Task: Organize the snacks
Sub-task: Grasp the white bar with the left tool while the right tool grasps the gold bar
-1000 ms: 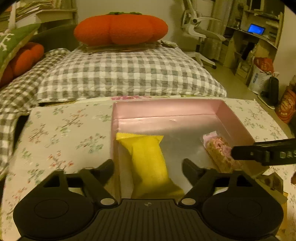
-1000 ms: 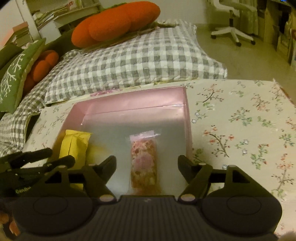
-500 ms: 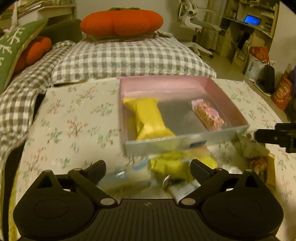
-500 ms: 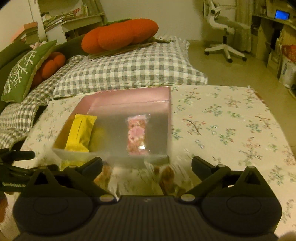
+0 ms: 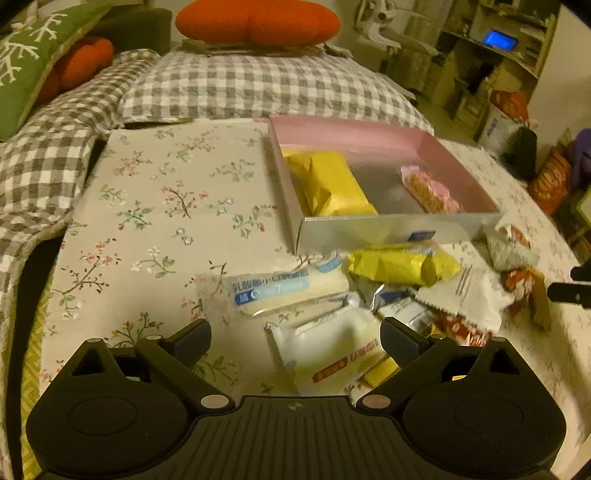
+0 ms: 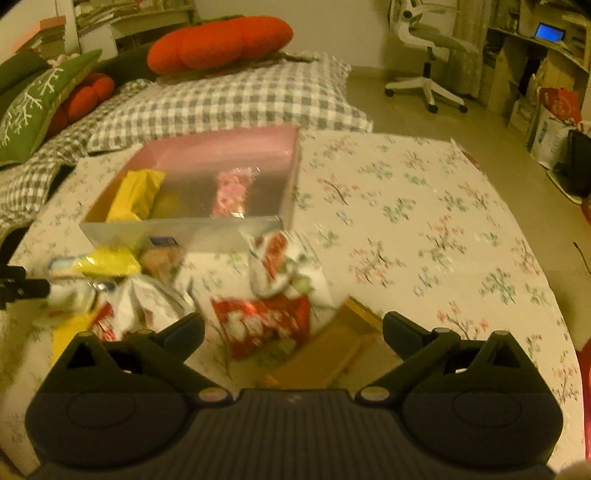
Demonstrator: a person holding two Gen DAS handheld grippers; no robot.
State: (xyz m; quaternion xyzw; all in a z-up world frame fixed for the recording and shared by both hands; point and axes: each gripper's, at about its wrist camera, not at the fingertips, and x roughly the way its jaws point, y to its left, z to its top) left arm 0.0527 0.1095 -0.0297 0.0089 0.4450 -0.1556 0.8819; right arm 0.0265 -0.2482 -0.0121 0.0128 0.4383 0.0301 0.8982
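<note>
Left gripper (image 5: 295,338) is spread wide and holds nothing; below it, between the fingers, lies a white wrapped snack (image 5: 328,347) with a red label. At 12 o'clock from it sits a clear packet with blue print (image 5: 280,290), and at 1 o'clock a yellow packet (image 5: 402,264) rests just beside the front wall of the pink box (image 5: 369,227). More wrappers crowd together at 2 o'clock, overlapping each other. Inside the box, a yellow bag (image 5: 332,184) lies along the left side and a pink-wrapped bar (image 5: 428,192) along the right, well apart.

Right gripper (image 6: 293,330) is likewise released and empty, hovering over a red-and-white packet (image 6: 262,325) and a flat tan box (image 6: 328,354) at 1 o'clock. This view is blurred, but it alone shows the bare flowered tablecloth (image 6: 424,229) stretching to 2 o'clock and the white office chair (image 6: 428,48) beyond. The left view alone shows the cloth's open stretch at 10 o'clock. Farthest off, an orange pumpkin cushion (image 5: 258,22) tops the checked bedding (image 5: 258,85).
</note>
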